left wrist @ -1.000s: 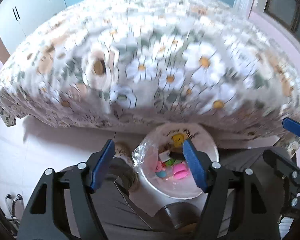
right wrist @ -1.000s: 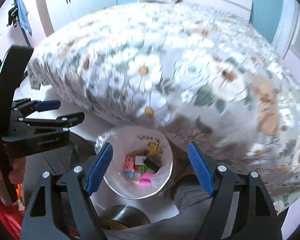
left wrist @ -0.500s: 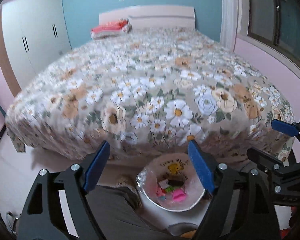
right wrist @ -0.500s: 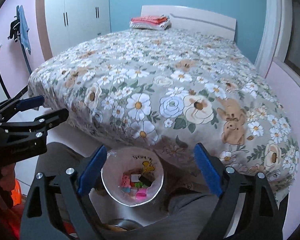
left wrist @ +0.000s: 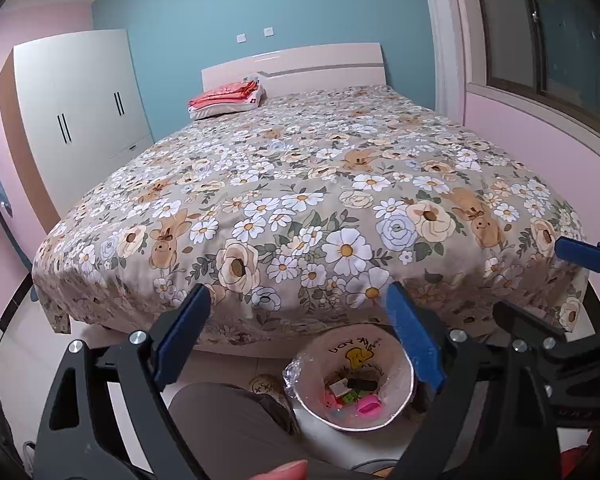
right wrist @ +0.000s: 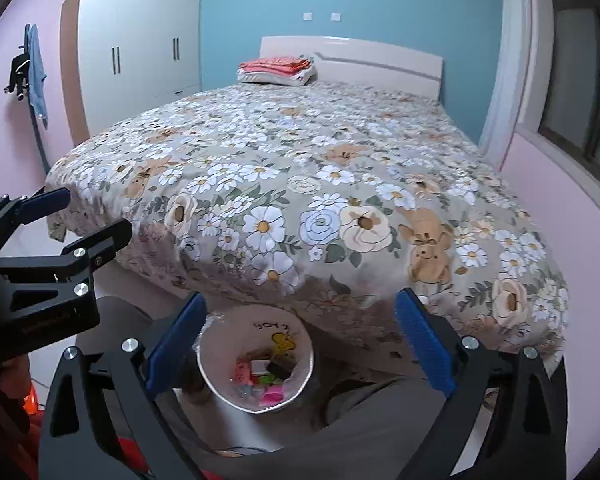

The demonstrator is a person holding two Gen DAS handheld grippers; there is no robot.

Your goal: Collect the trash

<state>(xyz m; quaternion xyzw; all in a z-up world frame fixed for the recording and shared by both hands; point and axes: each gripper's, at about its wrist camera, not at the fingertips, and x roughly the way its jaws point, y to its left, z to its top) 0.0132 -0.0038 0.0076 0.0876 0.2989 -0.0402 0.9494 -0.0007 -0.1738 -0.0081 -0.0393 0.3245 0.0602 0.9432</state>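
A white trash bin (left wrist: 400,354) lined with a clear bag stands on the floor at the foot of the bed; it also shows in the right wrist view (right wrist: 220,344). Colourful trash pieces (left wrist: 358,394), pink, green, black and white, lie inside it, and show in the right wrist view too (right wrist: 266,376). My left gripper (left wrist: 298,340) is open and empty, held above the bin. My right gripper (right wrist: 298,344) is open and empty, also above the bin. The right gripper's fingers (left wrist: 580,254) show at the right edge of the left view.
A large bed with a floral cover (left wrist: 308,200) fills the view ahead. Folded red clothes on a pillow (left wrist: 226,100) lie by the headboard. A white wardrobe (left wrist: 76,120) stands left. A window (left wrist: 560,40) is on the right wall. The person's knees (left wrist: 228,432) are below the grippers.
Both grippers have risen and tilted up, away from the bin, so the whole bed and room come into view. Both stay open and empty.
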